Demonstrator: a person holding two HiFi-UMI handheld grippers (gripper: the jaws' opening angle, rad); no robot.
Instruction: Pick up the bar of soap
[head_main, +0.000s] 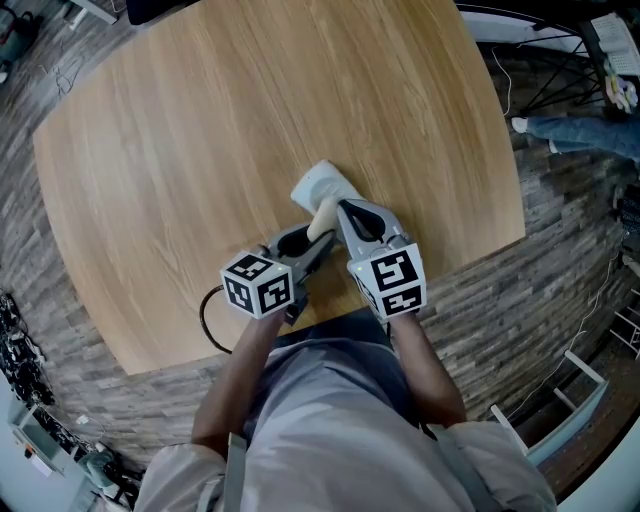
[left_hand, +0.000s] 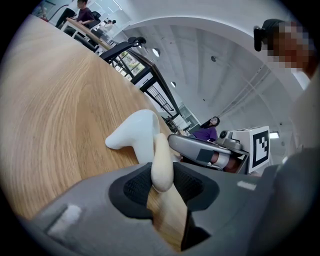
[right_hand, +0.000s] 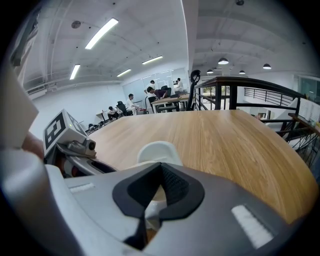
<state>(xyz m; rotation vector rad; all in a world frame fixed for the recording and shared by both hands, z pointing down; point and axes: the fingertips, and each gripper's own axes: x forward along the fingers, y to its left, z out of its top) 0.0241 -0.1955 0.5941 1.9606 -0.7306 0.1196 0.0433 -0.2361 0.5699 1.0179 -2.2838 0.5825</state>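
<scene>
Head view: left claw (head_main: 318, 238) clamps the bar of soap (head_main: 322, 218) at its tips; right claw (head_main: 341, 206) alongside pinches the white dish (head_main: 322, 184). Left gripper view: only the soap's end is gripped; it may slip. Right gripper view: dish could tip.

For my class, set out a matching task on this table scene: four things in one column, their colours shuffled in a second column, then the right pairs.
Things
1. bar of soap
2. soap dish
3. table
4. marker cube

Colours
A. white
B. light wood grain
C. black and white squares
D. cream

Pairs: 1-D, 2-A, 3-B, 4-C
</scene>
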